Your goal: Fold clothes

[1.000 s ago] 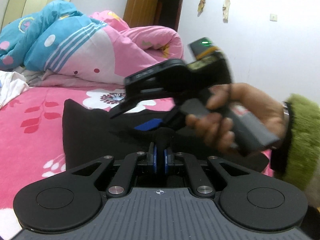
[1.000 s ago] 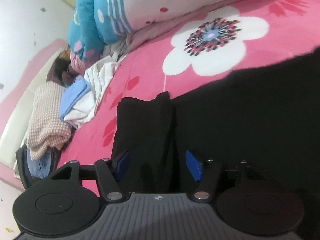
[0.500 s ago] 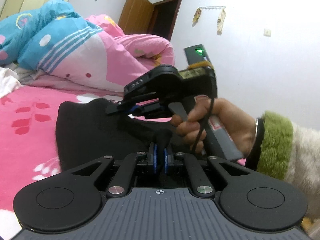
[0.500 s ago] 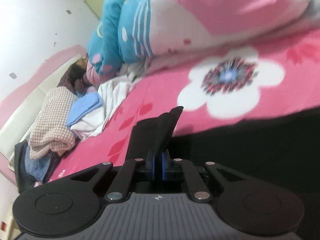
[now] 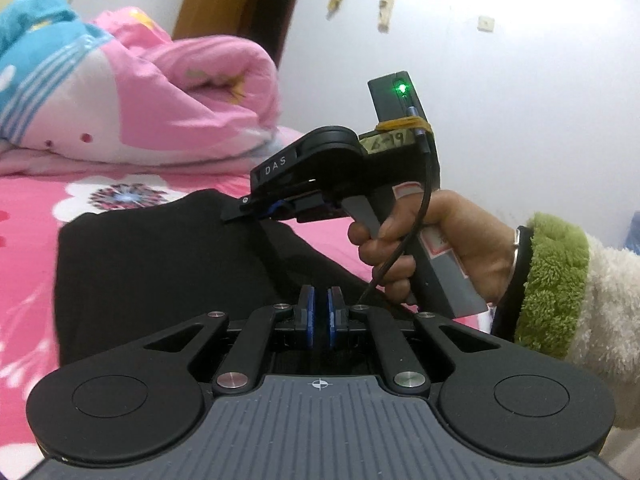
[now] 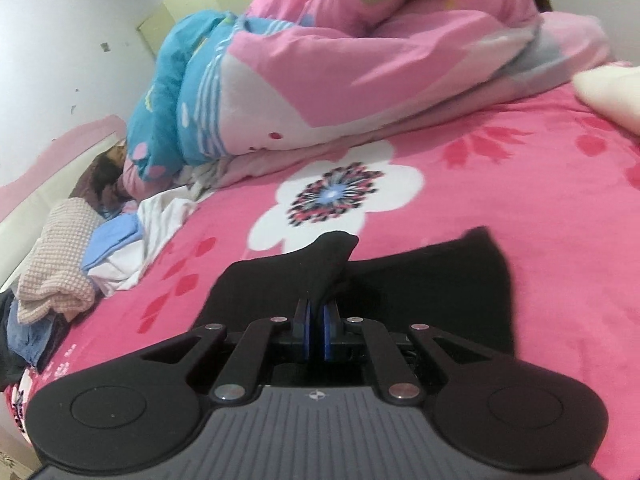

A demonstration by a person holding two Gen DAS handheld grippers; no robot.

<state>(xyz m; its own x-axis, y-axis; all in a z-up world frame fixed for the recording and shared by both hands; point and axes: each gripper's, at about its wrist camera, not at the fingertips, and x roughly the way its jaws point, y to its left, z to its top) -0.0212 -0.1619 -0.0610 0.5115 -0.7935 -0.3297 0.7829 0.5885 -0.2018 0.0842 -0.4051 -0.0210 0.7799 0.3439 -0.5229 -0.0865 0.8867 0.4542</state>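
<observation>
Where fingers (image 6: 305, 322) gaped, now black garment (image 6: 420, 276) pinched.

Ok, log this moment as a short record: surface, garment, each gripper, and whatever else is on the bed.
surface: bed with pink floral sheet
garment: black garment, partly lifted off the sheet
left gripper: shut on the black garment's near edge
right gripper: shut on a raised fold of the black garment; also seen from the left wrist view, held in a hand with a green fleecy cuff
bedding: pink and blue quilt, bunched up behind
other clothes: pile at the sheet's left edge
</observation>
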